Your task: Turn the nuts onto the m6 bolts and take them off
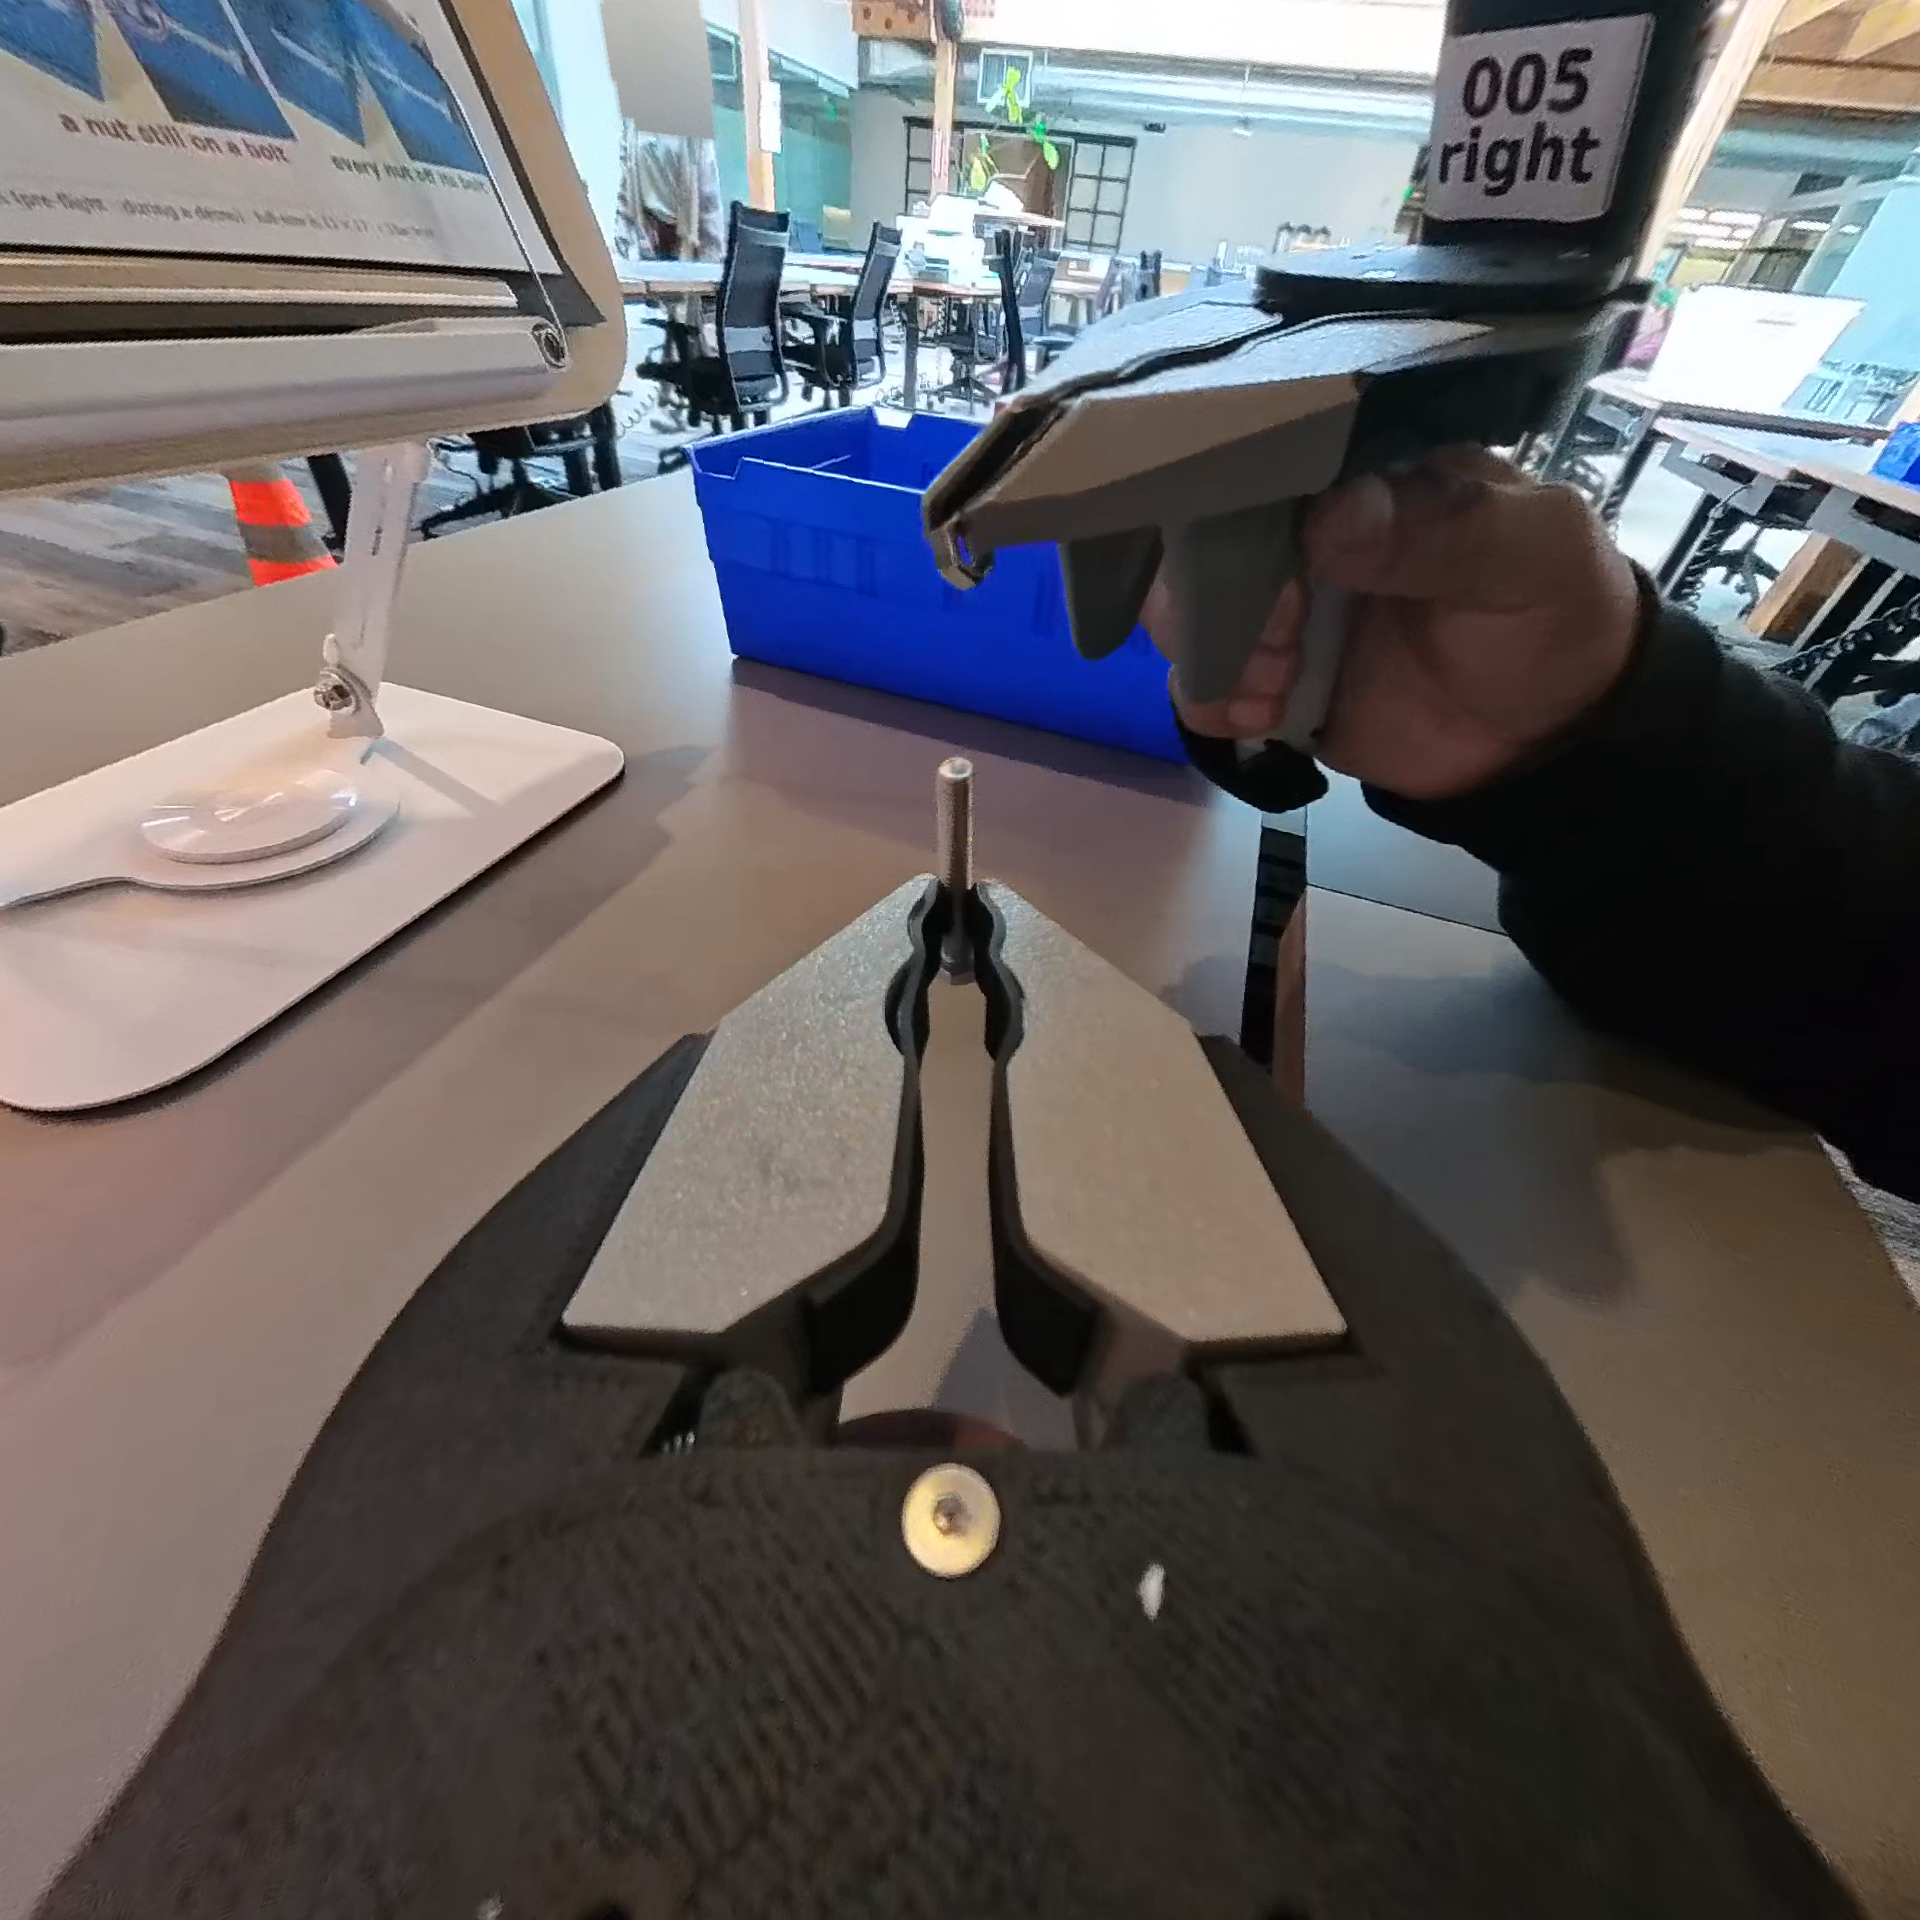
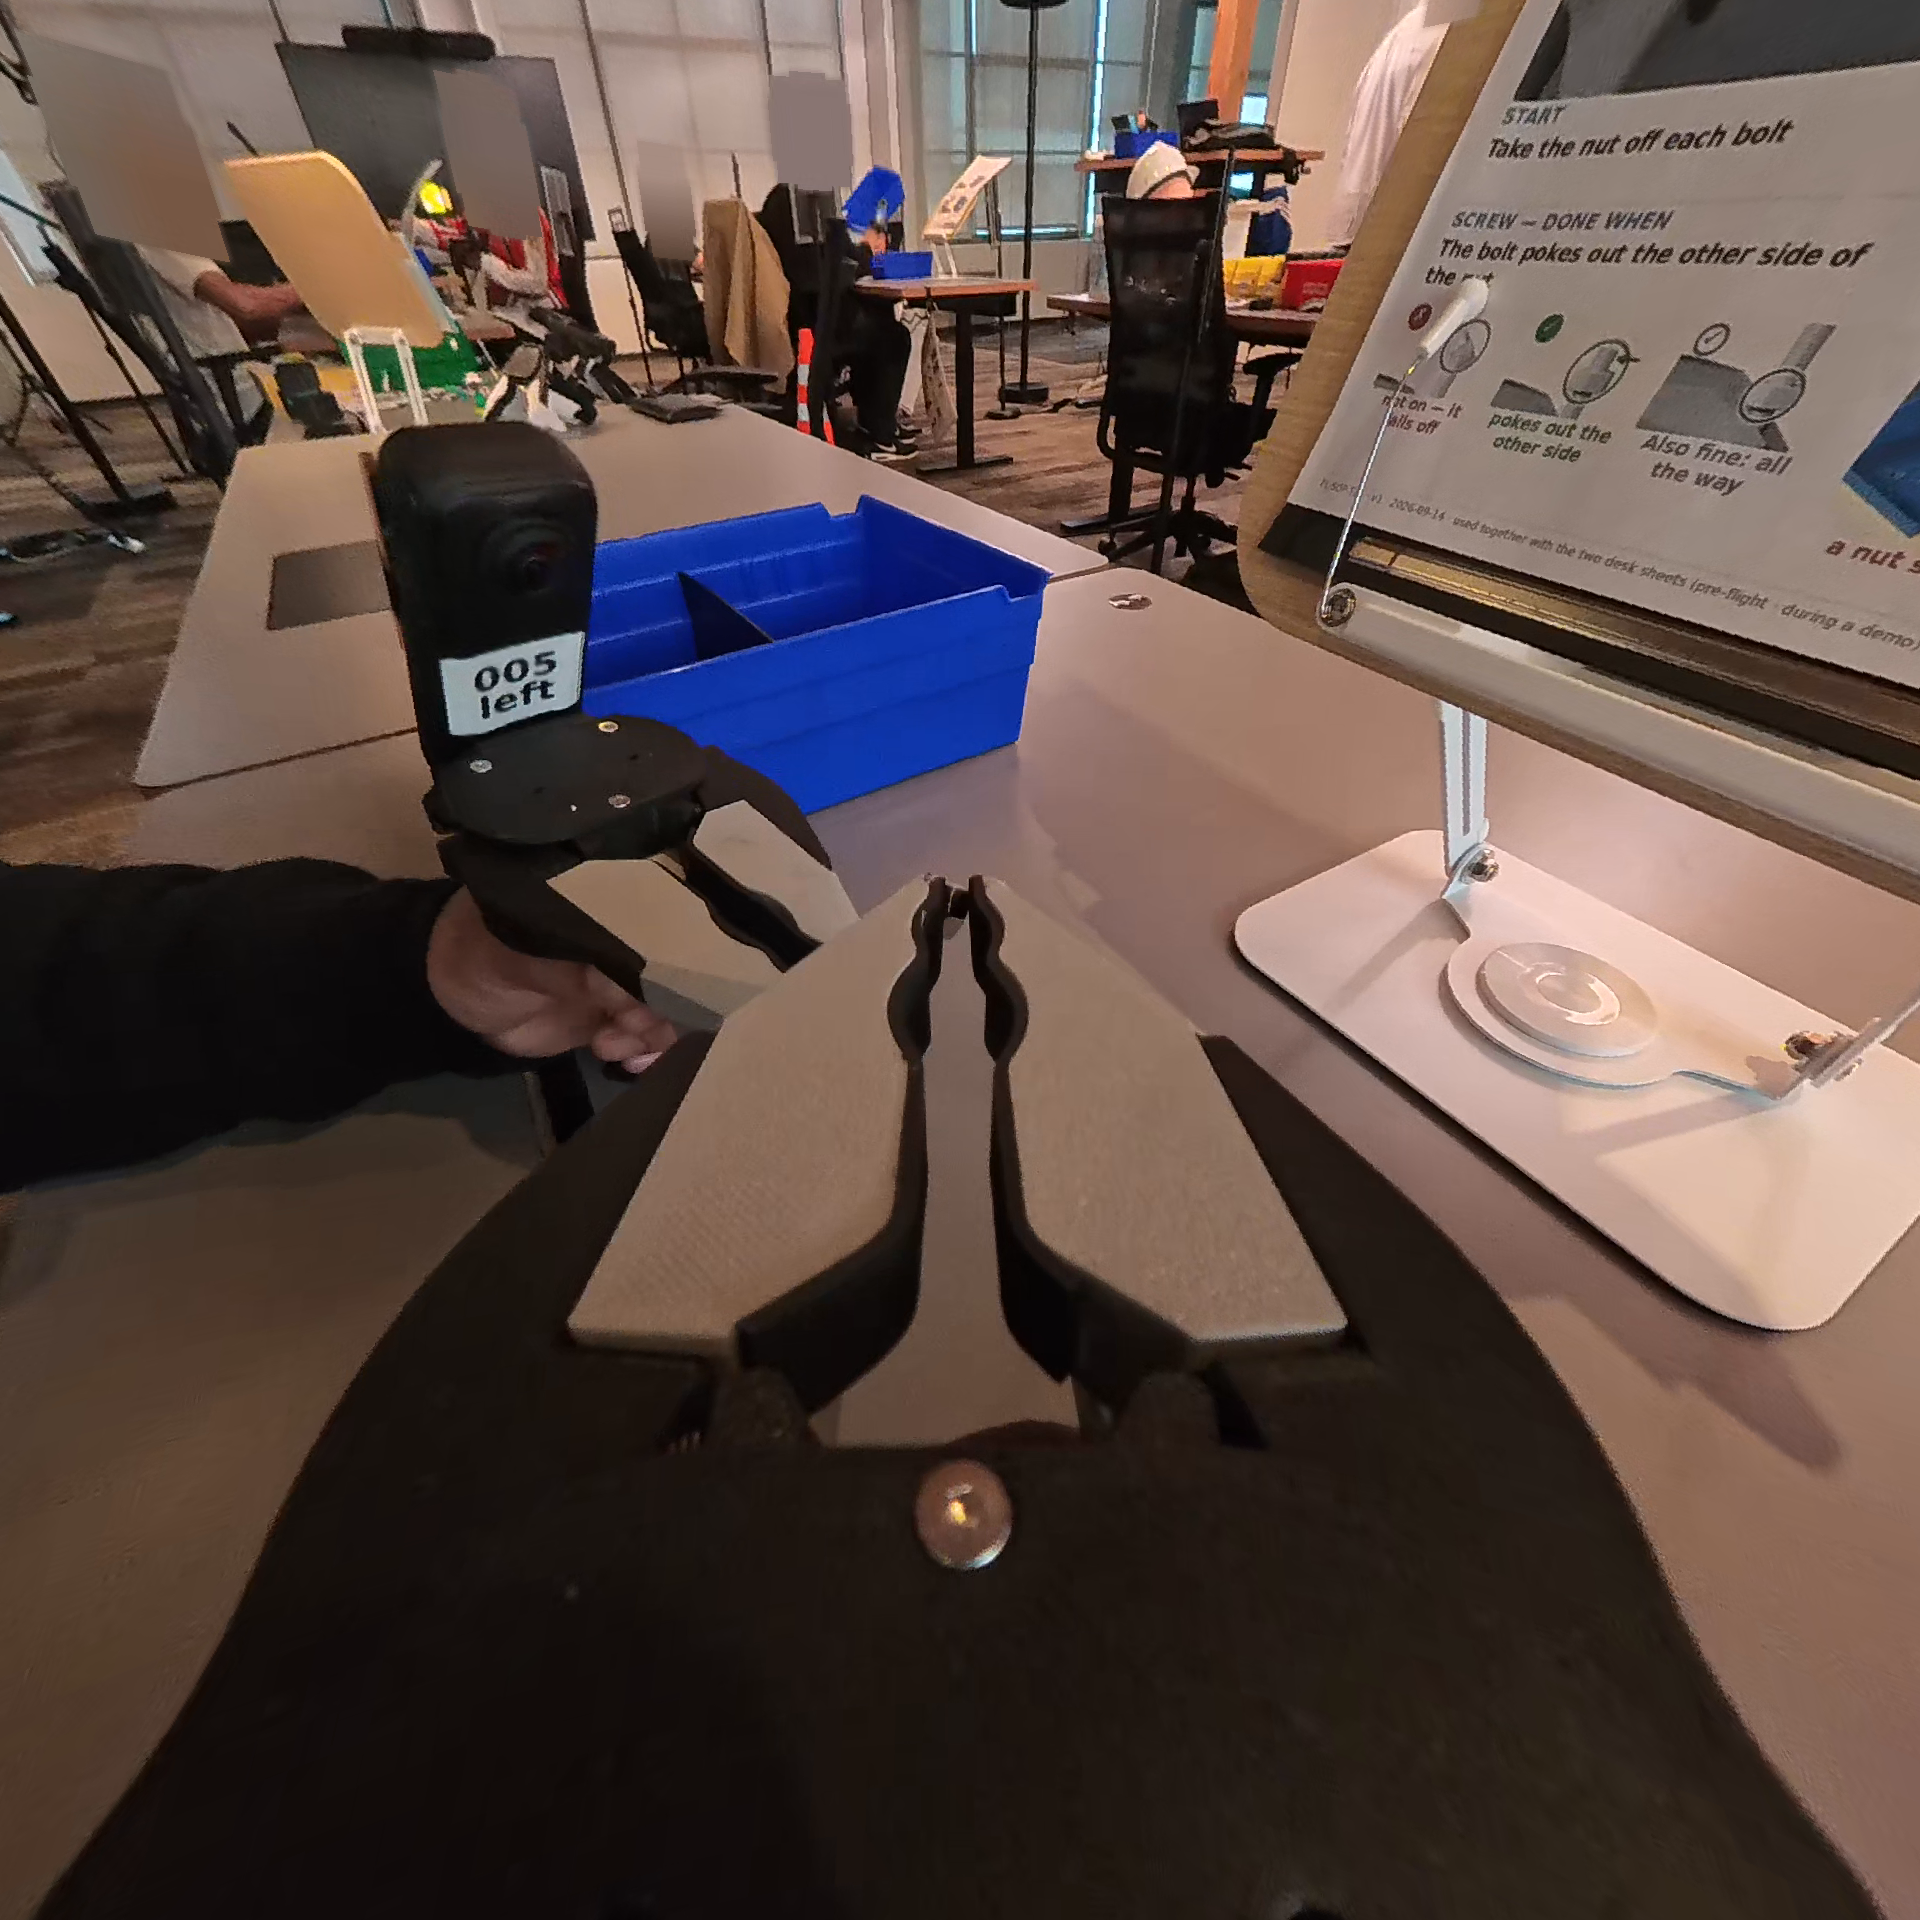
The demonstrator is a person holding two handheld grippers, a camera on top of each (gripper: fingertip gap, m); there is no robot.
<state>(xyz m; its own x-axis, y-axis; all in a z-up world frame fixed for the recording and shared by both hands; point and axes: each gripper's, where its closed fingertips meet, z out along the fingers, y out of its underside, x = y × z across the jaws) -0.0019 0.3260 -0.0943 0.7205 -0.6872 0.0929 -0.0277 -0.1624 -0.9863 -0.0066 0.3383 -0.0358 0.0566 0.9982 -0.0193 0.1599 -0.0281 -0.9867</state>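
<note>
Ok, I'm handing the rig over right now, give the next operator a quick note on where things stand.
Left gripper: jaws shut on the bolt, gripped near its head, threaded end pointing away over the table.
Right gripper: jaws shut on a small nut, held above and beyond the bolt, not touching it.
Blue bin sits behind; its contents are not visible.
Done: bolt and nut apart.
Left: whether this nut goes on next cannot be told.

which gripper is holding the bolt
The left gripper holds it: the bolt stands upright, clamped near its head between the tips. The right gripper is raised in front of the blue bin, pinching only something small and dark.
</note>
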